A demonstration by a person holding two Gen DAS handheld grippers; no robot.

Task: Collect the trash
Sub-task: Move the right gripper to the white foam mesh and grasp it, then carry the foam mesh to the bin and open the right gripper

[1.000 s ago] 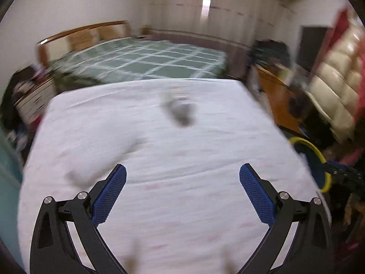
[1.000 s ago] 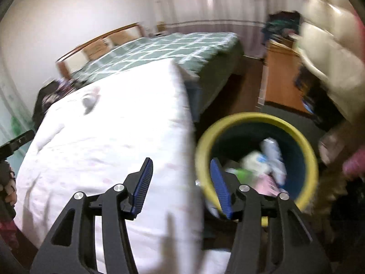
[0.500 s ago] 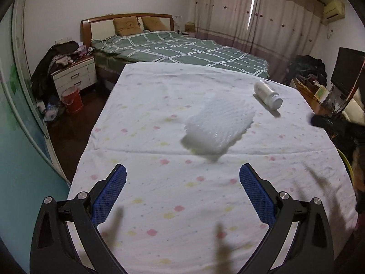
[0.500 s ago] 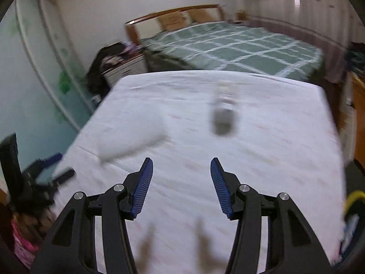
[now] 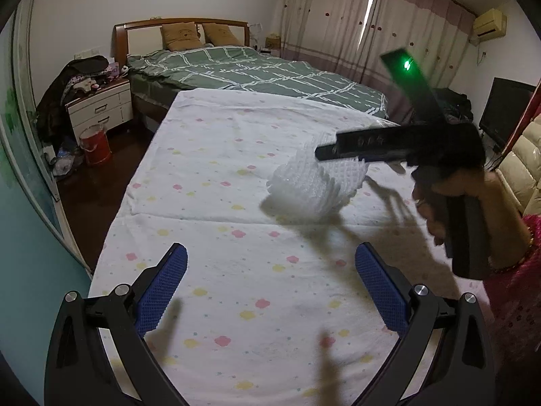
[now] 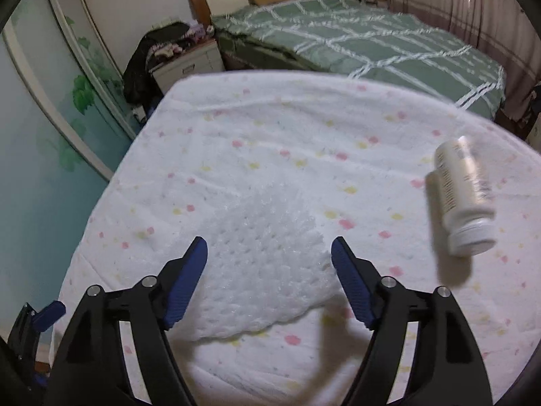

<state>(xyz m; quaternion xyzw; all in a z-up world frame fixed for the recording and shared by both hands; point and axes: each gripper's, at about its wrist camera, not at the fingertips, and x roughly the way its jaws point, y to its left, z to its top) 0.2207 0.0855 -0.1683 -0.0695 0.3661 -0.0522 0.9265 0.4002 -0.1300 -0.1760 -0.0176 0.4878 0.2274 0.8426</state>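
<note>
The left gripper [image 5: 270,284] hangs wide open and empty above the near part of the table [image 5: 209,203]. The right gripper [image 6: 268,272], its jaws opening and gripping nothing, points down over the foam net [image 6: 257,250], which lies mid-table. A white bottle [image 6: 463,199] lies toward the right edge. Bare cloth stretches to the far edge, then the bed [image 5: 263,74].

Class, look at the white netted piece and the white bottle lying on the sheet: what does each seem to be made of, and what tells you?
Netted piece: probably soft white foam mesh, matte; its open honeycomb holes and crumpled shape suggest this. Bottle: likely plastic, smooth with a slight sheen, ribbed neck; blur leaves it uncertain.
</note>
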